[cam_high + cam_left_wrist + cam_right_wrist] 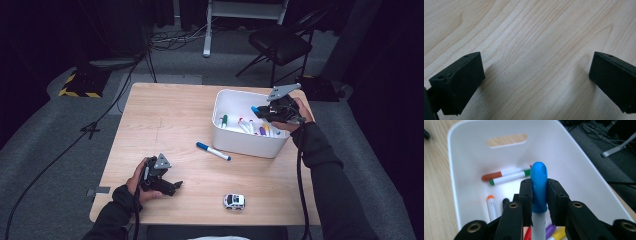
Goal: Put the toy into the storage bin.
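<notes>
My right gripper [260, 111] hovers over the white bin [231, 141], shut on a marker with a light blue cap [539, 185]; the cap [255, 109] pokes out beyond the jaws. Inside the bin [461, 152] lie several markers, among them a brown-capped one [495, 175], a green-capped one [509, 177] and an orange-capped one [491, 206]. Another blue-capped marker [213, 151] lies on the table left of the bin. My left gripper [176, 186] rests low near the table's front left, open, with bare wood between its fingers [459, 85].
A small white toy car [234, 201] sits near the table's front edge, right of the left gripper. A black folding chair [280, 45] and cables stand on the floor beyond the table [165, 115].
</notes>
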The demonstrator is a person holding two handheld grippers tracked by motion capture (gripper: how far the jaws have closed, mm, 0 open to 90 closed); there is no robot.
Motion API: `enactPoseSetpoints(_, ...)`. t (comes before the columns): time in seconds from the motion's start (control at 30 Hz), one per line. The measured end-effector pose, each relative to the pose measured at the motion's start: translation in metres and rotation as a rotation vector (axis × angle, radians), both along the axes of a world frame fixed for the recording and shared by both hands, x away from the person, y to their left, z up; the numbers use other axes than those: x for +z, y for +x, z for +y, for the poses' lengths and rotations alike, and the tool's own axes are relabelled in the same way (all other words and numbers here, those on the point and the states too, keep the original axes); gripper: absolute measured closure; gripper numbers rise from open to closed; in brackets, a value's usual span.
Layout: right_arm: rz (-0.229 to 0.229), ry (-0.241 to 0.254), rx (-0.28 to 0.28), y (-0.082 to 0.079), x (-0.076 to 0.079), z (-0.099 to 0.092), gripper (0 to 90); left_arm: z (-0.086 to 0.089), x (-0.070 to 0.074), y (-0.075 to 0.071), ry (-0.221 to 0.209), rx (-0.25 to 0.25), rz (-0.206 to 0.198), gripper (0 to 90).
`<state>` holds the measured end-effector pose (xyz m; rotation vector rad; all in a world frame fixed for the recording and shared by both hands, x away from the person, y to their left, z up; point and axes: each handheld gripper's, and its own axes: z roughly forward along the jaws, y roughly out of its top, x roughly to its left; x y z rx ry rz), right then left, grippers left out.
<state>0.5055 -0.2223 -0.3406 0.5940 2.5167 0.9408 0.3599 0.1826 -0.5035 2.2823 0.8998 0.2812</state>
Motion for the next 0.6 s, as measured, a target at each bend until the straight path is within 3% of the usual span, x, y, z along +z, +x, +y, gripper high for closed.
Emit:
enactPoseSetpoints(0.27, 0.047, -0.051, -0.021, 0.005, -0.017, -0.005, 75.1, 0.000, 0.000, 0.000, 0.002, 0.001, 0.001, 0.2)
enactPoseSetpoints(0.33, 0.056, -0.067, -0.009, 0.006, -0.020, -0.006, 83.2, 0.000, 0.000, 0.000, 0.002, 0.001, 0.000, 0.2)
enactPoseSetpoints(0.47, 0.080, -0.043, -0.018, 0.005, -0.022, -0.008, 78.9, 0.000, 0.000, 0.000, 0.002, 0.001, 0.001, 0.2)
enactPoseSetpoints(0.6, 0.073, -0.023, -0.026, 0.003, -0.024, -0.011, 76.7, 0.000, 0.000, 0.000, 0.002, 0.001, 0.001, 0.2)
